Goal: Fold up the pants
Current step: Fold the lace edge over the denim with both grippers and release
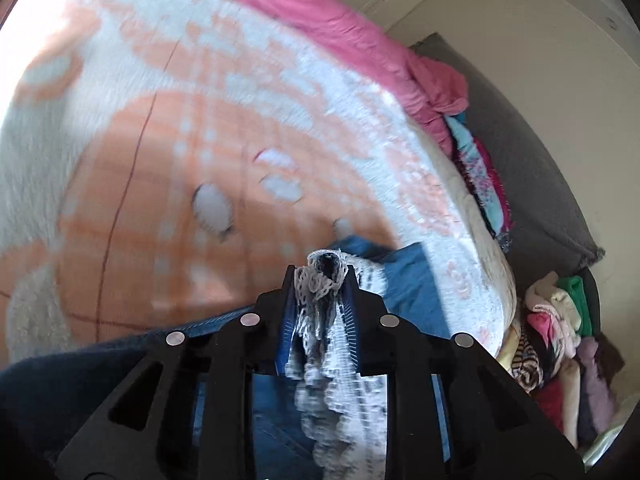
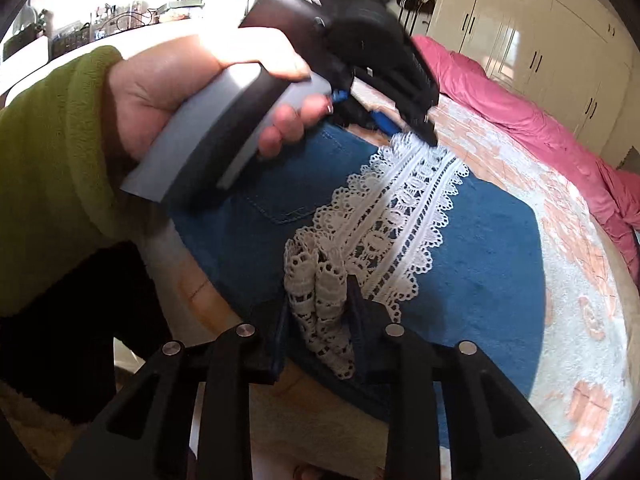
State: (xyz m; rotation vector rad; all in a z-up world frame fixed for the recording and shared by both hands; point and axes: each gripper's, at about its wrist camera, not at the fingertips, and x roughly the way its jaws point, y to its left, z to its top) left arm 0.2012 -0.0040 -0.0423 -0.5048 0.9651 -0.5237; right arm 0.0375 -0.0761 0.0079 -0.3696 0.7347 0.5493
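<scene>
The pants (image 2: pixel 488 256) are blue denim with a wide white lace band (image 2: pixel 404 208) and lie on the bed. My right gripper (image 2: pixel 320 288) is shut on the near end of the lace. My left gripper (image 1: pixel 320 276) is shut on the far end of the lace (image 1: pixel 332 344), with blue denim (image 1: pixel 416 284) below it. In the right wrist view the left gripper (image 2: pixel 416 136) pinches the lace's far end, held by a hand in a green sleeve.
The bed has a white and orange blanket (image 1: pixel 168 128) and a pink duvet (image 2: pixel 520 104) along its far side. A heap of mixed clothes (image 1: pixel 560 340) lies beside the bed. White wardrobes (image 2: pixel 540 36) stand behind.
</scene>
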